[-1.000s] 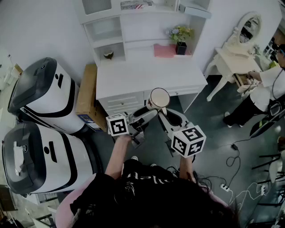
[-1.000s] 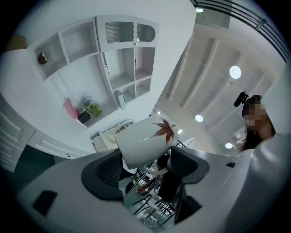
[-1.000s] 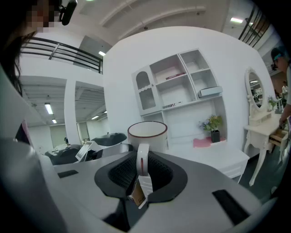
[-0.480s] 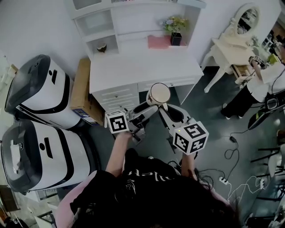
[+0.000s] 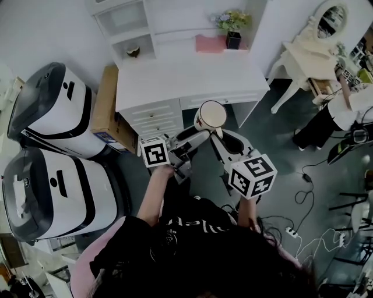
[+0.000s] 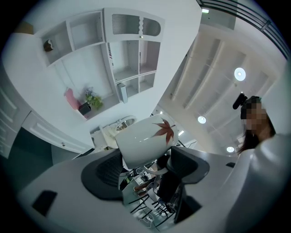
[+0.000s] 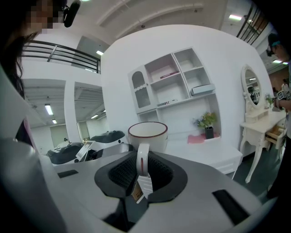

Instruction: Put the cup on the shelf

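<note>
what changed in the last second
The cup edged slightly forward toward the desk. Nothing was taken or let go: the right gripper stays shut on the handle, and the left gripper stays on the body.

Potted plant (image 5: 232, 30), pink cloth (image 5: 207, 43), cardboard box (image 5: 105, 113), oval mirror (image 5: 330, 16)

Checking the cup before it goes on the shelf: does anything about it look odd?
Yes. A tag hangs from the cup's handle, dangling between the jaws of the right gripper, which pinch that handle. Otherwise the cup sits upright with no visible cracks or spills.
</note>
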Action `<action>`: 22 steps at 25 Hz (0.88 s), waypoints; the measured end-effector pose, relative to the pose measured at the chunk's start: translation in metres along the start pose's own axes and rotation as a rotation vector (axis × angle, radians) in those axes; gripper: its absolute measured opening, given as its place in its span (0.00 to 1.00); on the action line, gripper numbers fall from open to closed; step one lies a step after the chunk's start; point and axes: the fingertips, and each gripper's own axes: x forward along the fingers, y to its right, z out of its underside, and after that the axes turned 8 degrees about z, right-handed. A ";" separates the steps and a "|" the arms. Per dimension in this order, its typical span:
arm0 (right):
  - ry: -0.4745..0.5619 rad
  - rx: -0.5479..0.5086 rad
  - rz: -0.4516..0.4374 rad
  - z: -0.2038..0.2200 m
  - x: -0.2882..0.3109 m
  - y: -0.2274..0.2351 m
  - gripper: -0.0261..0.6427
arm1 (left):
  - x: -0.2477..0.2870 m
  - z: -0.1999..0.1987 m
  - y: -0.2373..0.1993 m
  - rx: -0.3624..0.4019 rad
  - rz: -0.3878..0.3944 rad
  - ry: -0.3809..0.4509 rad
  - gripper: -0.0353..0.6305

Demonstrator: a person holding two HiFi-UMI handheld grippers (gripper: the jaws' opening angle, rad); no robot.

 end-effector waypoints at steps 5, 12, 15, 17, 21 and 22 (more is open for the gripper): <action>0.006 0.010 0.014 -0.006 0.020 0.011 0.17 | 0.007 -0.015 -0.018 -0.002 0.004 -0.016 0.56; -0.008 0.001 0.040 -0.026 0.092 0.037 0.17 | 0.020 -0.067 -0.075 -0.026 0.022 -0.025 0.56; -0.006 0.001 0.049 -0.044 0.138 0.047 0.17 | 0.025 -0.107 -0.107 -0.023 0.031 -0.023 0.56; -0.005 0.006 0.051 -0.059 0.170 0.052 0.17 | 0.027 -0.137 -0.126 -0.026 0.034 -0.019 0.56; -0.005 -0.005 0.053 -0.087 0.229 0.057 0.17 | 0.029 -0.194 -0.159 -0.029 0.044 -0.017 0.56; -0.006 -0.009 0.055 -0.093 0.243 0.058 0.17 | 0.030 -0.206 -0.167 -0.031 0.047 -0.014 0.56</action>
